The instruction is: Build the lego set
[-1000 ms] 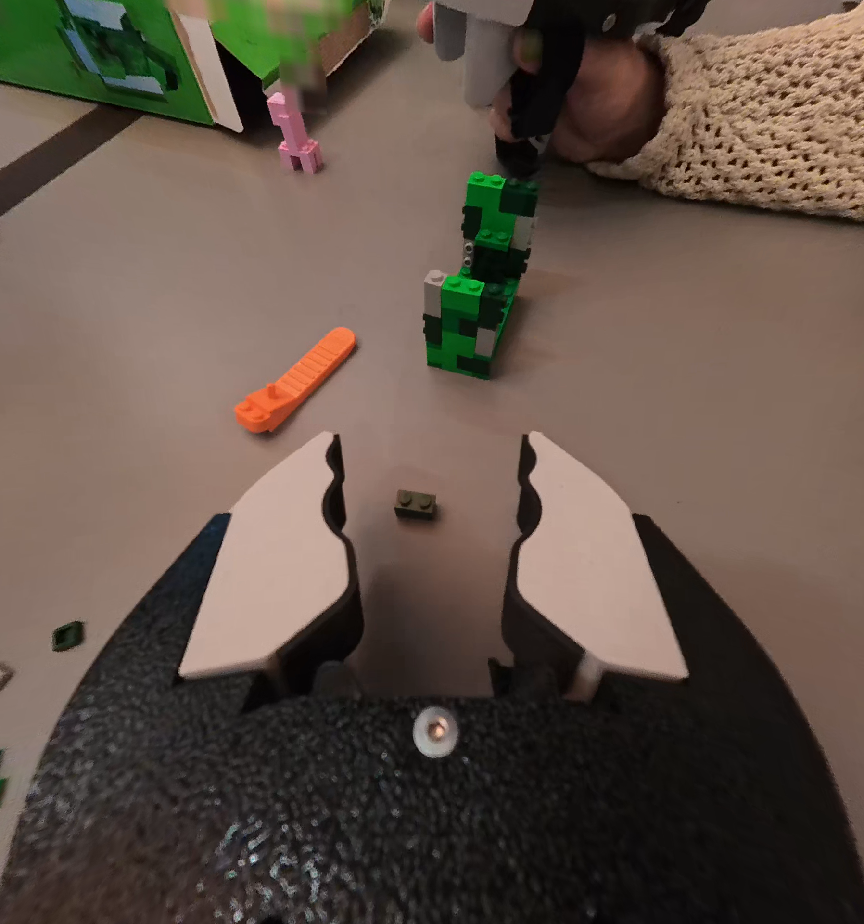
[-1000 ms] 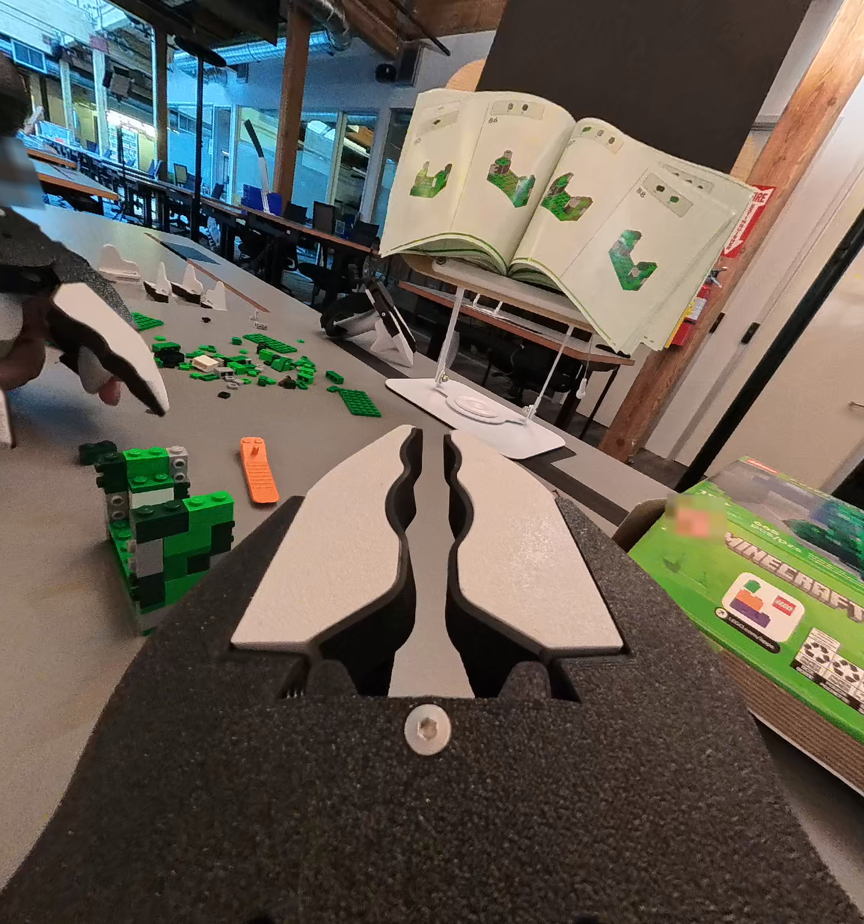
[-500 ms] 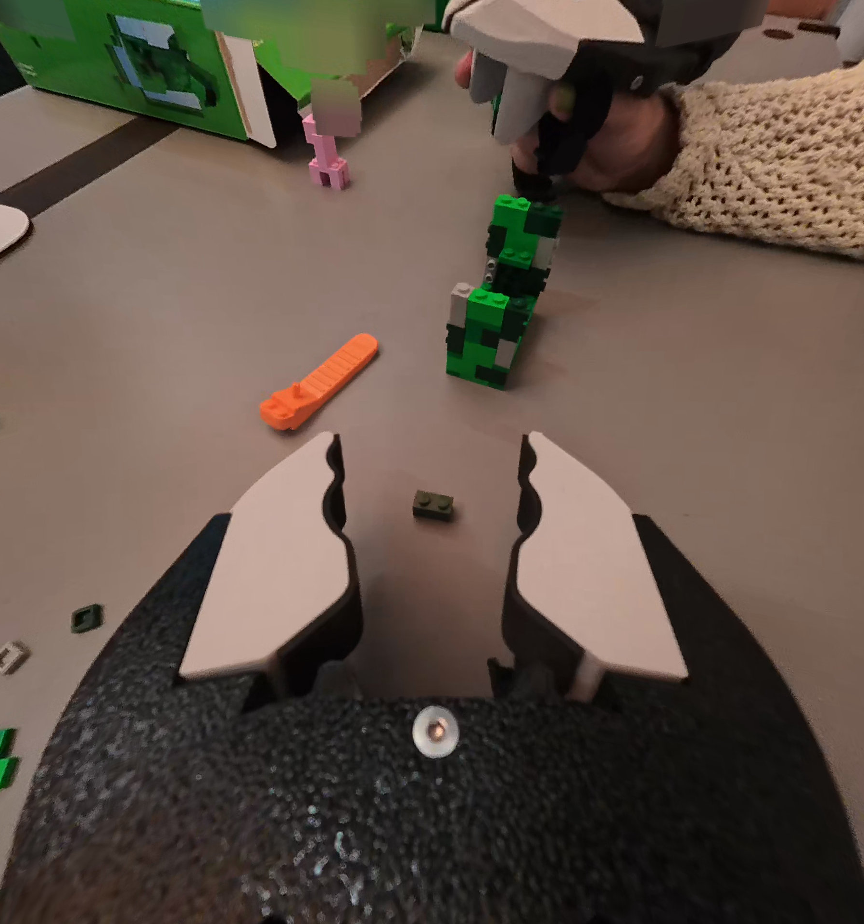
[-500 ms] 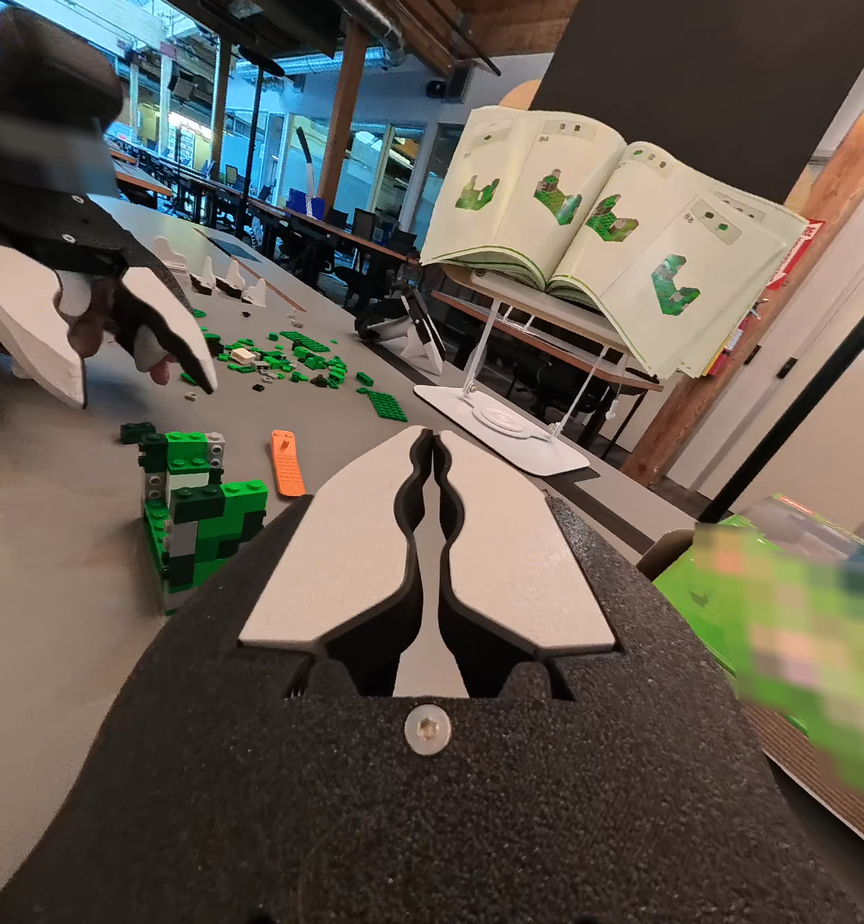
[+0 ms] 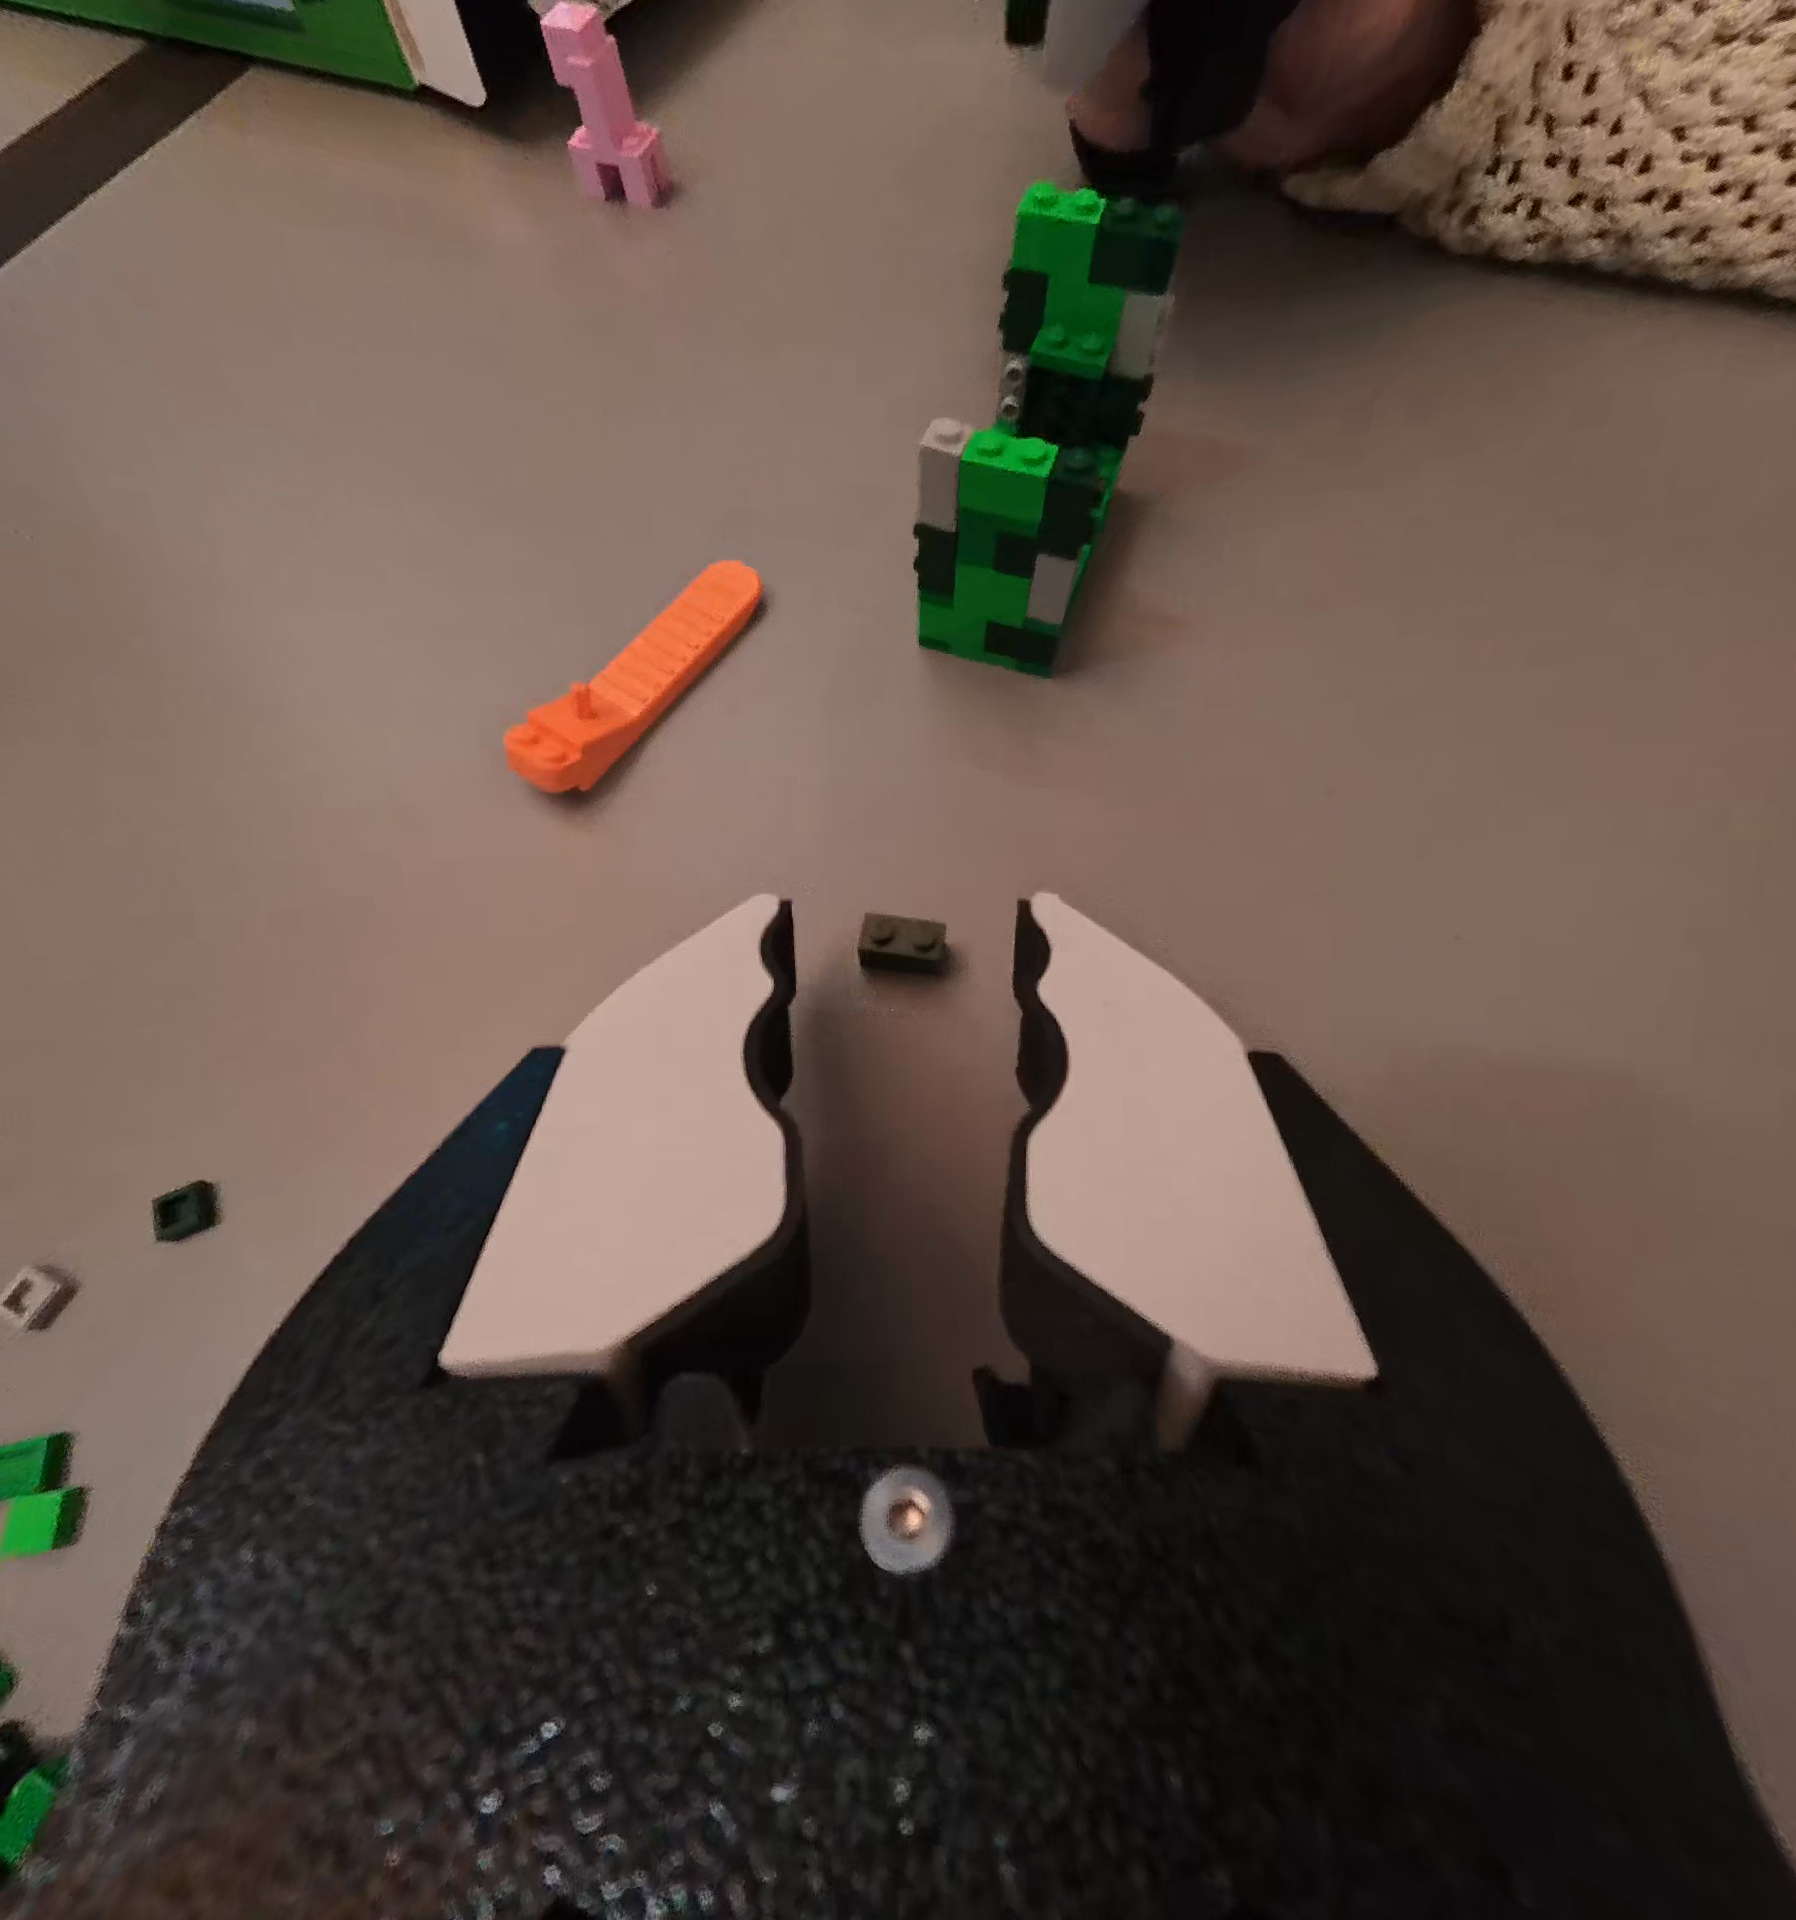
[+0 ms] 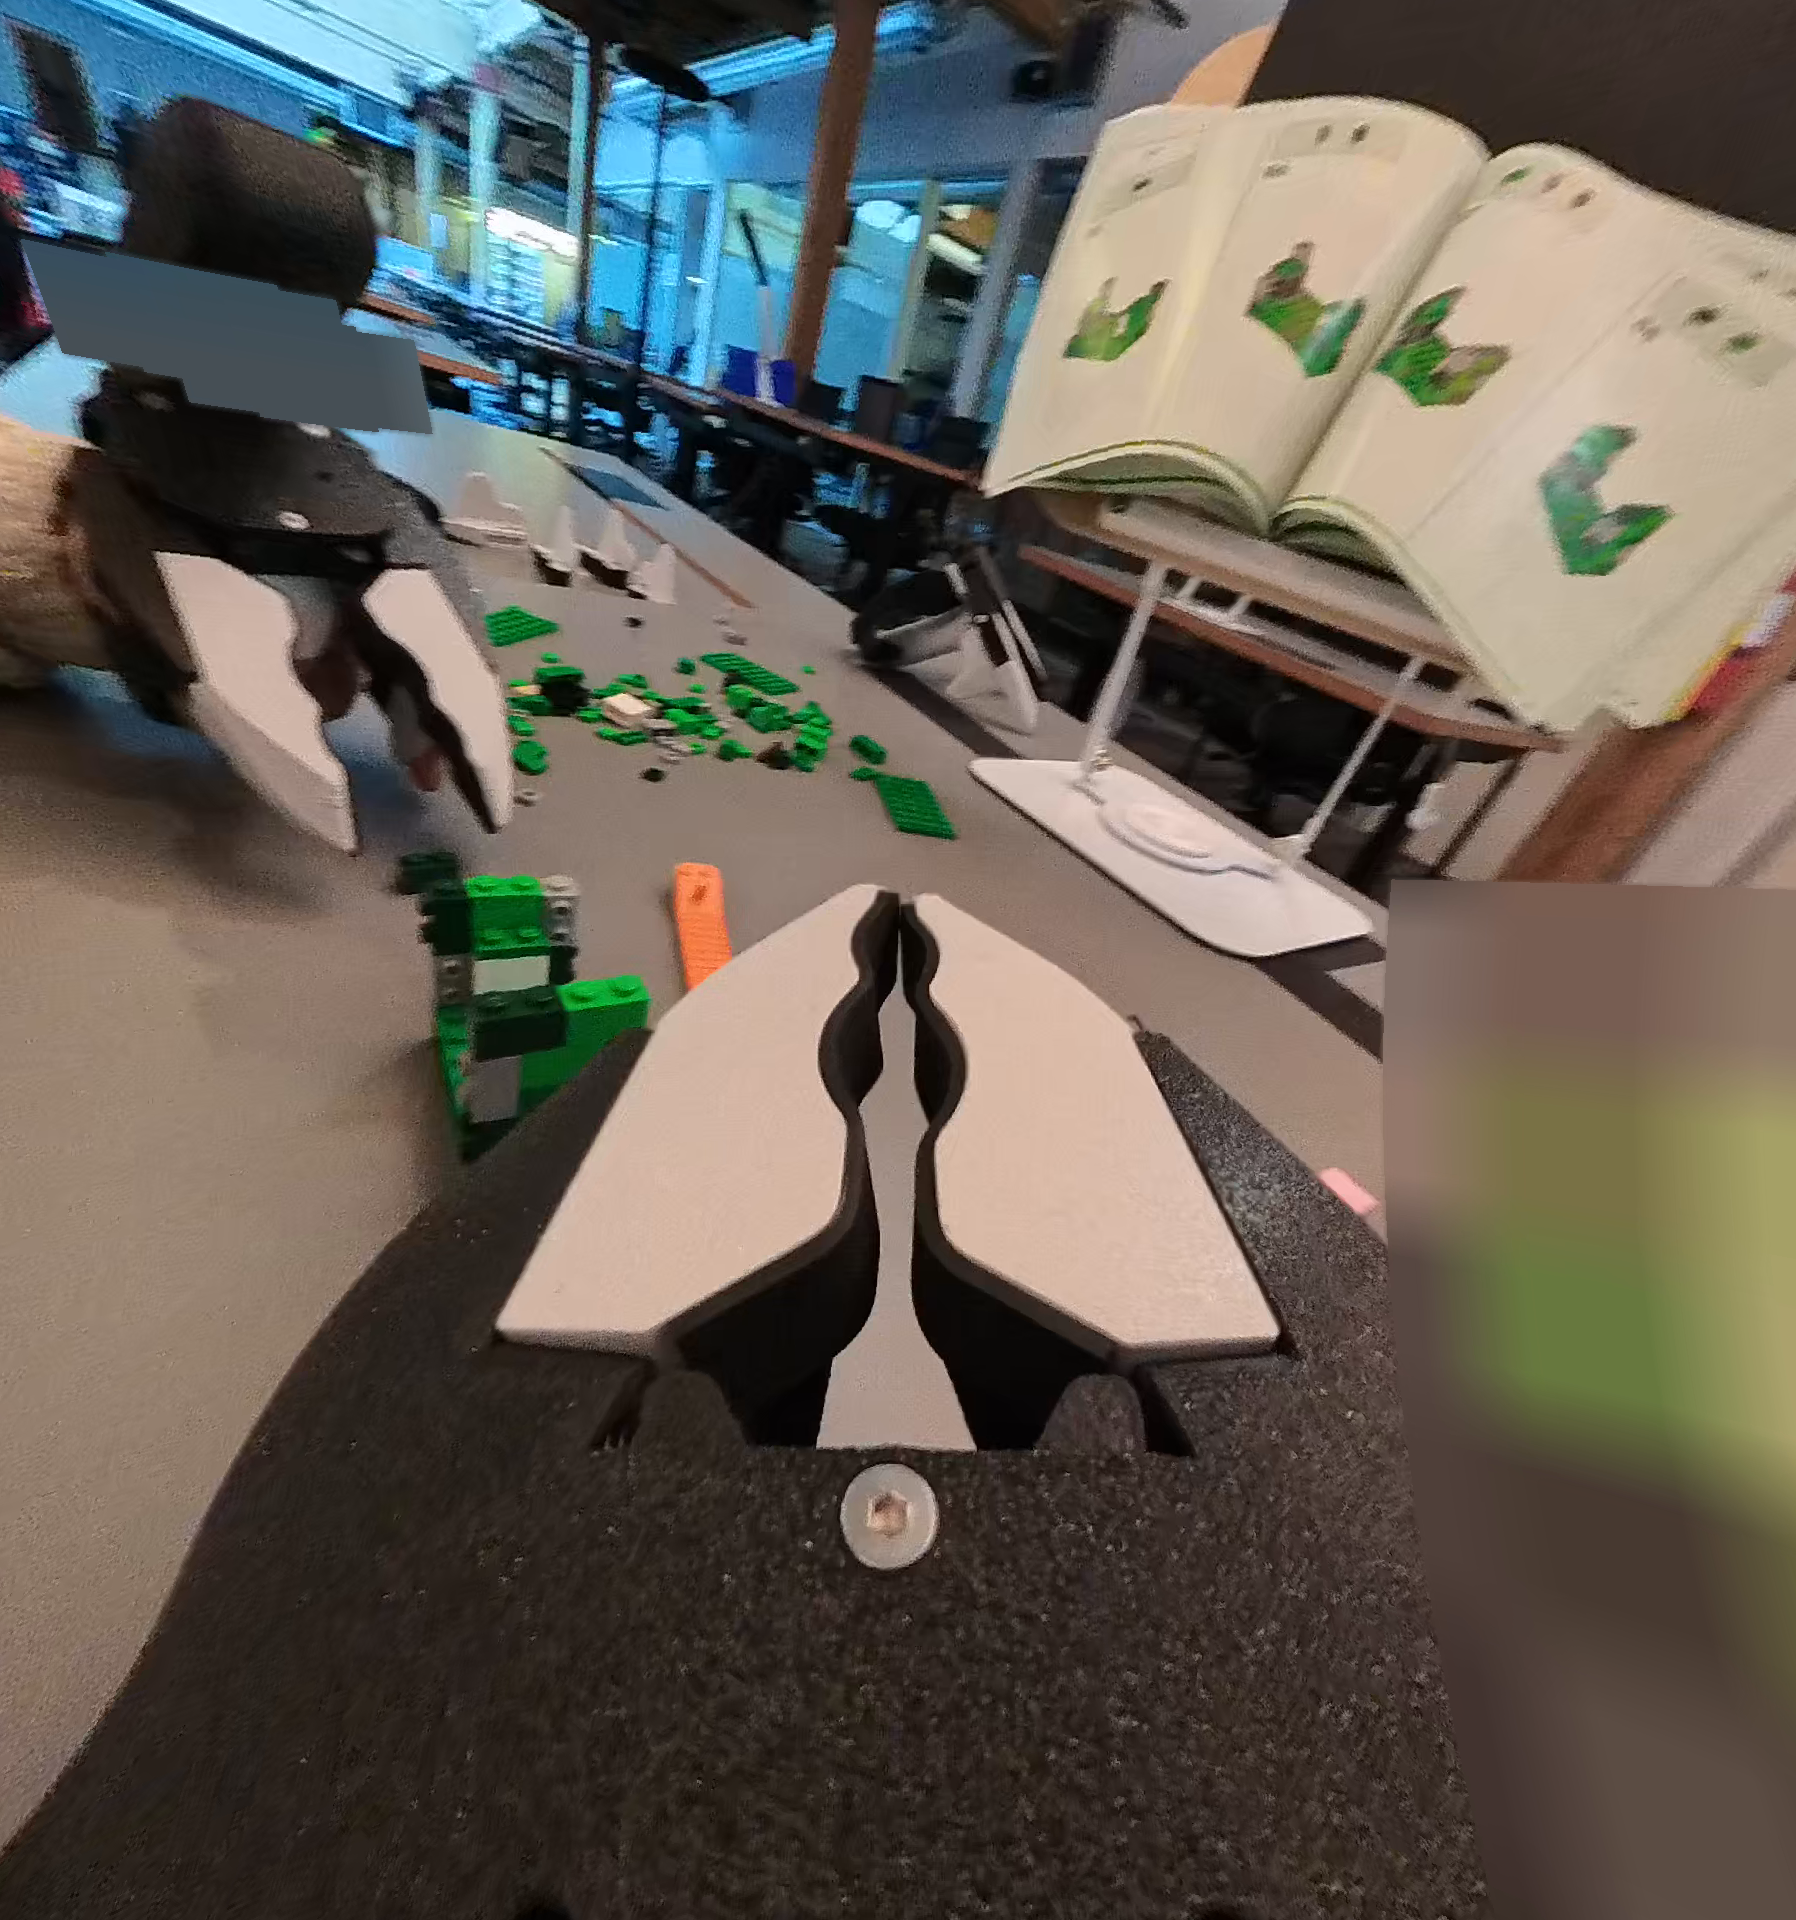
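- Left wrist view: the left gripper (image 5: 902, 914) hung low over the grey table (image 5: 1445, 831) with its white fingers (image 5: 665, 1122) spread moderately apart and holding nothing.
- A small dark green brick (image 5: 903, 943) lay flat on the table in the gap between the fingertips, level with the tips and touching neither finger.
- Beyond it stood the green build (image 5: 1039, 457), upright and stepped, its taller part farther from the camera.
- An orange brick separator (image 5: 632, 677) lay on the table left of the build and apart from it.
- A pink figure (image 5: 608, 114) stood near the far edge beside a green box (image 5: 250, 42).
- Loose green and grey pieces (image 5: 11, 1475) were scattered at the lower left.
- A hand (image 5: 1278, 73) in a knitted sleeve (image 5: 1642, 135) rested just behind the build's top.
- Right wrist view: the right gripper (image 6: 897, 904) was raised above the table, its fingers nearly touching at the tips, with only a thin slit between them and nothing gripped.
- The green build (image 6: 515, 997) stood to the left of those fingers, well apart from the tips.
- The left gripper (image 6: 416, 821) pointed down just behind the build, fingers parted.
- An open instruction book (image 6: 1393, 384) sat on a white stand (image 6: 1185, 842) at the right.
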Tool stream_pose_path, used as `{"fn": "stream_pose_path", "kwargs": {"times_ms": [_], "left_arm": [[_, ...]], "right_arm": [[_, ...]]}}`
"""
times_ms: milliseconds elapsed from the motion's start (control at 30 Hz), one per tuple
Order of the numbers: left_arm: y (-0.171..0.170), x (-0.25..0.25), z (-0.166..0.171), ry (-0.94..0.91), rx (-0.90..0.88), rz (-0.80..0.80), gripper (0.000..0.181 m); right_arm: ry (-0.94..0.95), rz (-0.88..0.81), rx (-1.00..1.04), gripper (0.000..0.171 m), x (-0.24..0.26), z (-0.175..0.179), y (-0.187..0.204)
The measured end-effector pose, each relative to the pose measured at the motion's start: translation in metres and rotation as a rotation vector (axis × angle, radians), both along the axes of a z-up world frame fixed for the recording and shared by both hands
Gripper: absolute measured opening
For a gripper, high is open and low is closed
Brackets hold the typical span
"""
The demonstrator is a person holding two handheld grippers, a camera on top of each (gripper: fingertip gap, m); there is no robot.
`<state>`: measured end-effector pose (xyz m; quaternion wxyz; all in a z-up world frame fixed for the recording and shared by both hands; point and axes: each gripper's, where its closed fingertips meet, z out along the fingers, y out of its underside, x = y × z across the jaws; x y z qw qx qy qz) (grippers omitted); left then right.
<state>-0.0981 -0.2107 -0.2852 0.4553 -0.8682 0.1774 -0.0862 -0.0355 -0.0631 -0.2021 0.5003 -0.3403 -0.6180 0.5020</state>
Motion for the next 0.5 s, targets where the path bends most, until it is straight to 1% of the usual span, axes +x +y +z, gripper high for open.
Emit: {"fn": "stream_pose_path", "kwargs": {"times_ms": [67,100,133,200,233,267,333,500], "left_arm": [[-0.004,-0.001,-0.002,-0.017,-0.023,-0.014,0.040],[-0.006,0.000,-0.003,-0.022,-0.033,-0.021,0.040],[-0.006,0.000,-0.004,-0.021,-0.035,-0.023,0.040],[-0.007,-0.002,-0.007,0.012,-0.047,-0.027,0.038],[-0.008,-0.004,-0.011,0.042,-0.060,-0.024,0.037],[-0.008,-0.006,-0.014,0.069,-0.071,-0.020,0.035],[-0.008,-0.007,-0.014,0.079,-0.070,-0.022,0.034],[-0.010,-0.005,-0.013,0.057,-0.071,-0.039,0.032]], "right_arm": [[-0.037,0.083,-0.042,0.004,0.004,-0.001,-0.006],[-0.062,0.140,-0.068,0.009,0.008,-0.002,-0.010],[-0.100,0.194,-0.102,0.017,0.011,-0.004,-0.014],[-0.198,0.254,-0.179,0.052,0.014,-0.009,-0.015],[-0.256,0.277,-0.202,0.064,0.015,-0.014,-0.017],[-0.315,0.307,-0.212,0.070,0.018,-0.019,-0.020],[-0.400,0.350,-0.195,0.070,0.022,-0.029,-0.028],[-0.547,0.365,-0.034,0.067,0.021,-0.056,-0.044]]}}
